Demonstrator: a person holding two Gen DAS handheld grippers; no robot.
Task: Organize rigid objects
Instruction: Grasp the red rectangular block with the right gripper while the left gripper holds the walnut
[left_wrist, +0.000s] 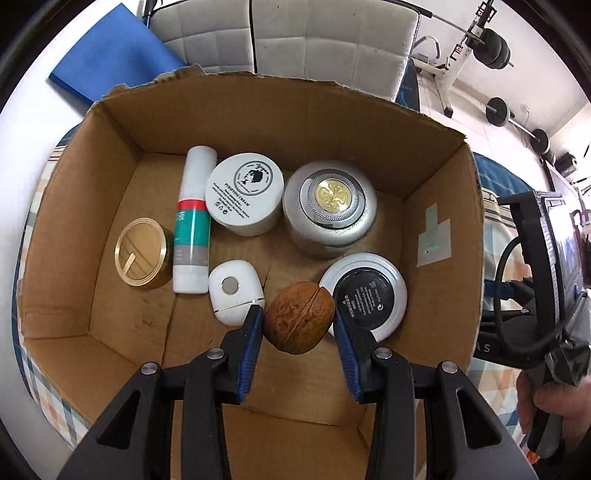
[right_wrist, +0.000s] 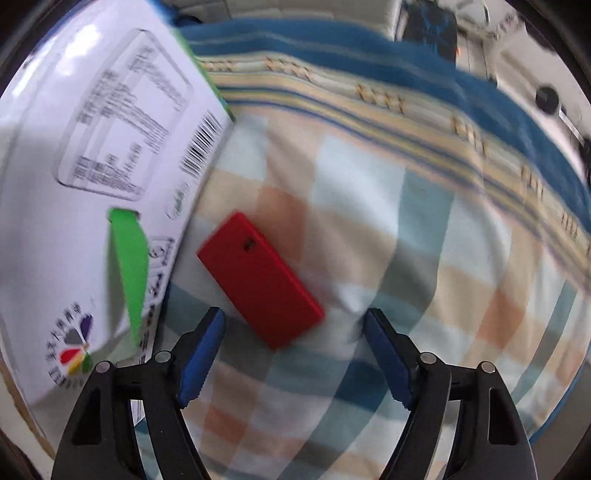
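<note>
My left gripper (left_wrist: 298, 318) is shut on a brown walnut (left_wrist: 300, 322) and holds it above the floor of an open cardboard box (left_wrist: 66, 206). In the box lie a gold-lidded tin (left_wrist: 142, 253), a white and teal tube (left_wrist: 192, 221), a white cream jar (left_wrist: 245, 194), a large silver-lidded jar (left_wrist: 330, 206), a small white case (left_wrist: 234, 291) and a white and black round compact (left_wrist: 369, 295). My right gripper (right_wrist: 295, 325) is open and empty just above a red rectangular block (right_wrist: 260, 278) that lies on the checked cloth (right_wrist: 388, 229).
The box's white printed outer wall (right_wrist: 92, 166) stands just left of the red block. The right gripper's body and the hand on it (left_wrist: 546, 332) show at the right of the left wrist view. A blue mat (left_wrist: 110, 51) and white cushions (left_wrist: 295, 33) lie behind the box.
</note>
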